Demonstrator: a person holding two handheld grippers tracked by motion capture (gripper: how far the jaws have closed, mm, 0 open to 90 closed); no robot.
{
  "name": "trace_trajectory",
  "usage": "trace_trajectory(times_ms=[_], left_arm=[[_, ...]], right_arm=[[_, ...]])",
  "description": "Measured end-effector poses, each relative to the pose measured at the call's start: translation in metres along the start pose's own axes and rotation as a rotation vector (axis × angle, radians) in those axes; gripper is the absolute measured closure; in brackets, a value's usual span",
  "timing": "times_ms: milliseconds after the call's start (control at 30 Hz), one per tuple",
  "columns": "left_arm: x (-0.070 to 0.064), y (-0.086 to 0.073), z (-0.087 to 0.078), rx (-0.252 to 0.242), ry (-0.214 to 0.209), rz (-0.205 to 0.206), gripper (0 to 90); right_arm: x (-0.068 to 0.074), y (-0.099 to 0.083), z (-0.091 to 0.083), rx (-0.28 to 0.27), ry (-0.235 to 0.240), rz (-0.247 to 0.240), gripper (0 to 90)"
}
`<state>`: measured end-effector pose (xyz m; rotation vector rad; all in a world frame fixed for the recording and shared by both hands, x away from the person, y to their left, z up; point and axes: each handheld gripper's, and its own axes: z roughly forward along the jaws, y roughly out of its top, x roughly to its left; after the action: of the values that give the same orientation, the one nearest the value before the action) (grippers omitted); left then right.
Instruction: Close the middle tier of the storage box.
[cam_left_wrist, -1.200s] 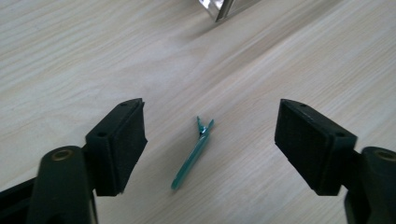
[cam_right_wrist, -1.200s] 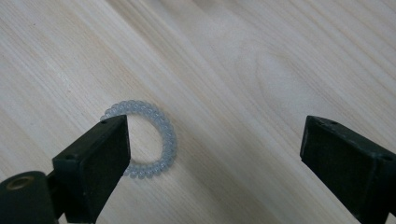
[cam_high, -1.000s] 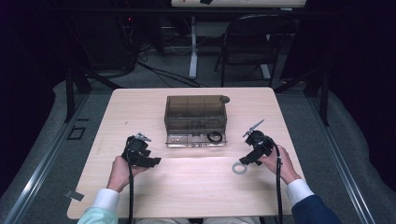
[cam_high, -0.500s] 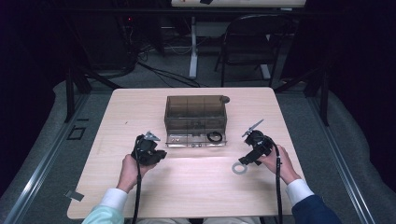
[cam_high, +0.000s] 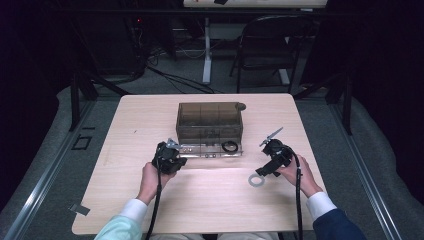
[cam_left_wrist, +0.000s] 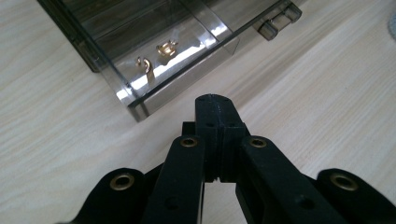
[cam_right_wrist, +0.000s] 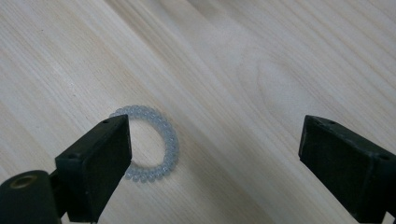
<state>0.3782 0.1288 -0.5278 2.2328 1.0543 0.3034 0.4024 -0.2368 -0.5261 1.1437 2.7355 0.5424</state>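
Pale grey, the coiled hair tie (cam_right_wrist: 156, 142) is seen lying on the wooden table (cam_high: 210, 200) at lower left of the right gripper view, beside the spread-wide right gripper (cam_right_wrist: 215, 154), while the left gripper (cam_left_wrist: 217, 116) is clenched empty near the clear drawer (cam_left_wrist: 187, 60).

High view looked down and forward over the whole table (cam_high: 150, 125). Gripper views sat close above the tabletop; left one shared the clear box (cam_left_wrist: 154, 51) with it.
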Motion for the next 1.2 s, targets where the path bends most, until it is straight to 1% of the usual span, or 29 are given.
trace_trajectory(times_ms=[33,67,133,200,267,400,467,533,600,633,733,800,833,900,967,1000,1033,1067,1200], left_arm=[[-0.001,0.001,0.002,-0.004,-0.003,0.005,90.0],[-0.003,0.002,0.004,-0.008,0.003,0.009,90.0],[-0.005,0.004,0.009,-0.008,0.003,0.006,90.0],[-0.009,0.005,0.012,-0.016,0.008,0.007,90.0],[-0.011,0.007,0.015,-0.026,0.015,0.006,90.0],[-0.016,0.011,0.019,-0.038,0.015,0.002,90.0],[-0.017,0.012,0.021,-0.040,0.022,0.003,90.0],[-0.018,0.012,0.023,-0.042,0.017,-0.008,90.0],[-0.018,0.013,0.025,-0.044,0.024,-0.011,90.0],[-0.019,0.013,0.026,-0.045,0.019,-0.022,90.0],[-0.019,0.013,0.027,-0.046,0.022,-0.026,90.0],[-0.020,0.014,0.029,-0.054,0.024,-0.038,90.0],[-0.020,0.014,0.029,-0.056,0.018,-0.046,90.0],[-0.021,0.014,0.031,-0.055,0.017,-0.048,90.0],[-0.021,0.014,0.032,-0.053,0.019,-0.040,90.0],[-0.023,0.014,0.033,-0.056,0.019,-0.050,90.0],[-0.023,0.015,0.034,-0.057,0.022,-0.044,90.0],[-0.023,0.015,0.034,-0.058,0.019,-0.049,90.0],[-0.024,0.017,0.036,-0.059,0.018,-0.047,90.0]], right_arm=[[0.000,0.000,0.000,0.001,0.001,0.000,9.0],[0.000,0.000,0.000,0.000,0.002,0.000,8.8],[0.000,-0.001,0.001,-0.007,0.015,0.005,8.6],[0.000,0.000,0.000,0.000,0.010,-0.005,8.6],[0.000,0.000,0.000,-0.003,0.012,-0.006,8.6],[0.001,0.000,0.000,-0.013,0.019,-0.003,8.6],[0.000,0.000,-0.001,-0.006,0.025,-0.008,8.6],[0.000,0.000,-0.001,-0.007,0.025,-0.007,8.6],[0.000,0.000,-0.001,-0.004,0.021,-0.008,8.6],[0.000,0.000,-0.001,-0.005,0.020,-0.010,8.6],[0.000,0.000,-0.001,-0.007,0.026,-0.007,8.6],[0.000,0.000,0.000,-0.010,0.020,-0.004,8.6],[0.000,0.000,0.000,-0.010,0.020,-0.005,8.6],[0.000,0.000,0.000,-0.008,0.023,-0.008,8.6],[0.000,0.000,-0.001,-0.008,0.022,-0.007,8.7],[0.000,0.000,0.000,-0.014,0.020,-0.001,8.7],[0.000,0.000,0.000,-0.013,0.020,0.000,8.7],[0.000,0.000,0.000,-0.011,0.019,-0.001,8.7],[0.000,0.000,0.000,-0.006,0.016,-0.003,8.7]])
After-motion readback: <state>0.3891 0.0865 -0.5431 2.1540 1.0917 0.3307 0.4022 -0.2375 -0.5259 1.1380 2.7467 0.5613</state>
